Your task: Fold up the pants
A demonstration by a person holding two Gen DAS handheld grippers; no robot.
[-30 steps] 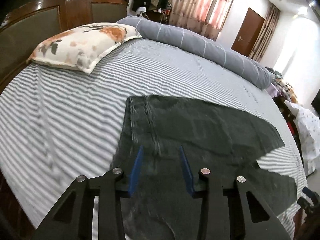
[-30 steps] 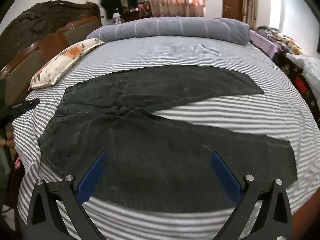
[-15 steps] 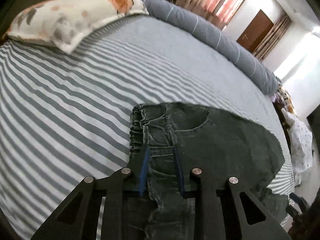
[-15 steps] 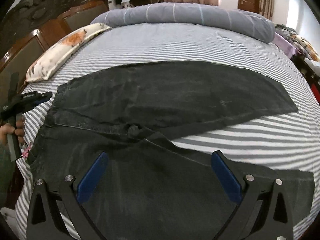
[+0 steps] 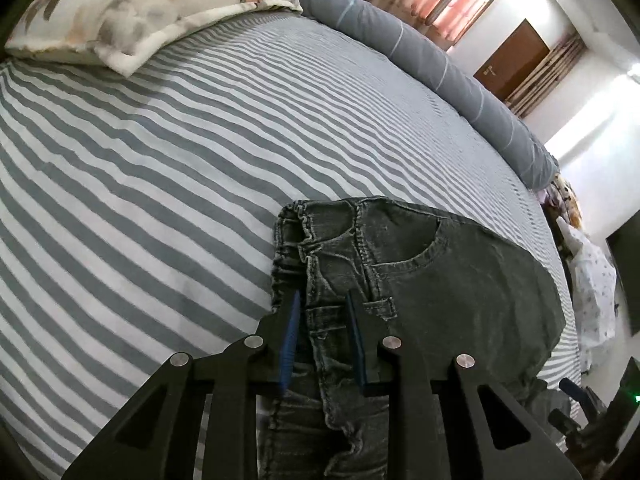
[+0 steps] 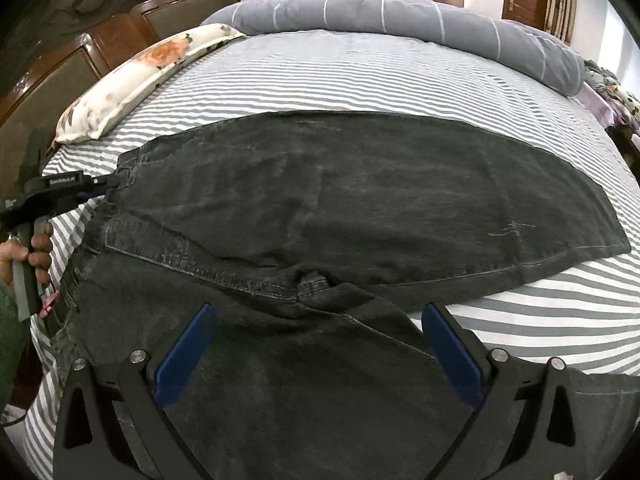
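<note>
Striped grey-and-white bedding [image 5: 168, 184] covers a wide bed with a carved dark wood headboard [image 6: 76, 28] at the far left. On the left, a hand [image 6: 38, 248] grips the handle of the left gripper [image 5: 322, 322], which slants down toward the mattress; its 2 blue pads stand narrow and pinch a bunched fold of the waistband of the pants [image 6: 340, 200], seen close in the left wrist view. 1 pair of dark grey denim pants lies spread flat across the middle of the bed, waistband to the left, 2 legs fanning apart to the right. 1 floral pillow [image 5: 132, 12] rests by the headboard, and 1 long grey rolled quilt [image 6: 408, 20] runs along the far edge. Lower right, the right gripper [image 6: 320, 344] tilts steeply down over the near leg by the crotch seam, its 2 blue pads spread wide, holding nothing.
</note>
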